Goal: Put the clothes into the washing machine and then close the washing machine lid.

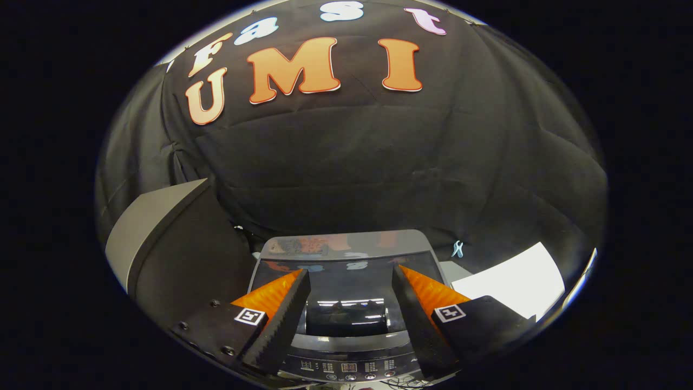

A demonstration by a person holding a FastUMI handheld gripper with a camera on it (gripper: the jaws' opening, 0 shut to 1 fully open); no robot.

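Note:
A small washing machine stands below and just ahead of my fingers, its dark glossy lid lying flat and shut on top. Its control panel with buttons sits at the near edge, between the finger bases. My gripper hovers above the lid, open, with nothing between its fingers. No clothes are visible through the lid.
A grey and dark box-like appliance stands to the left of the washer. A white sheet lies on the surface to the right. A small pale clip hangs on the black cloth wall behind.

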